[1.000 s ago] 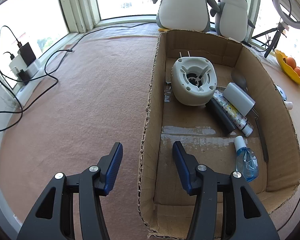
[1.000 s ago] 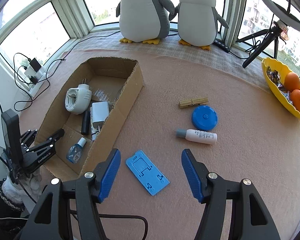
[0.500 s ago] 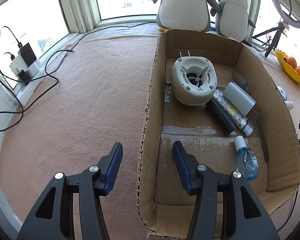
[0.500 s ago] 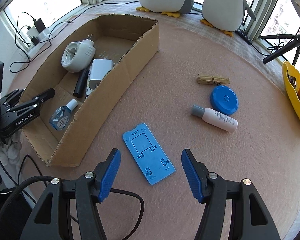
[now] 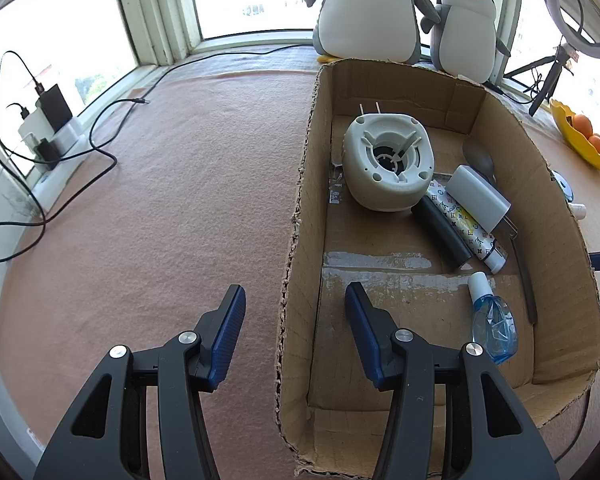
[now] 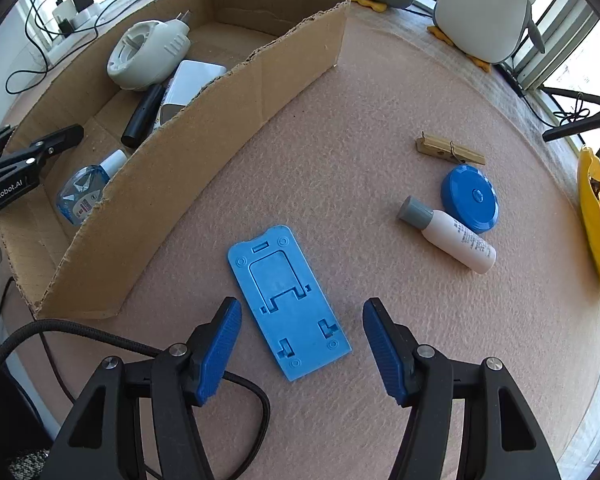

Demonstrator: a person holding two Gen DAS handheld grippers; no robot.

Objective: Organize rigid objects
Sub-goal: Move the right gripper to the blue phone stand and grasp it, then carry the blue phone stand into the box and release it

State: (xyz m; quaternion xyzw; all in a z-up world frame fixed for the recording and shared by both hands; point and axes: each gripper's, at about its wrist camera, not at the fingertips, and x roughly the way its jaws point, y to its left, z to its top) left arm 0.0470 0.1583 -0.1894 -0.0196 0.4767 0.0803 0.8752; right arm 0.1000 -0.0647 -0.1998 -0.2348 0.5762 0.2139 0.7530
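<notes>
1. Left wrist view: at the far left a white power strip (image 5: 44, 128) carrying black chargers sits by the window, and a black cable (image 5: 100, 152) loops from it over the pink felt bench (image 5: 160, 200).
2. The left gripper (image 5: 292, 292) has its blue-padded fingers spread, one on each side of the long wall of the open brown cardboard box (image 5: 300, 200). They do not touch the wall and hold nothing.
3. Inside the box, from left to right:
   - a white plug-in device (image 5: 388, 168) lying on its side;
   - a black cylinder (image 5: 440, 232);
   - a patterned tube (image 5: 464, 228);
   - a white charger block (image 5: 478, 198) resting on the tube;
   - a metal spoon (image 5: 480, 156) along the far wall;
   - a clear blue bottle with a white cap (image 5: 494, 328), nearer the camera.
4. Two grey-and-white plush penguins (image 5: 364, 8) stand behind the box.
5. Right wrist view: the box fills the upper left.
6. The flat blue plastic phone stand (image 6: 288, 300) lies on the bench just outside the box's near corner.
7. The right gripper (image 6: 300, 304) points steeply down over the stand. Its fingers are spread wide on either side of the stand's near end, clear of it and empty.
8. Further right, well apart from the stand:
   - a wooden clothespin (image 6: 450, 151);
   - a round blue disc (image 6: 470, 198) just below it;
   - a white bottle with a grey cap (image 6: 452, 240) lying against the disc.
9. A yellow bowl (image 6: 592, 220) holding oranges sits at the right edge.
</notes>
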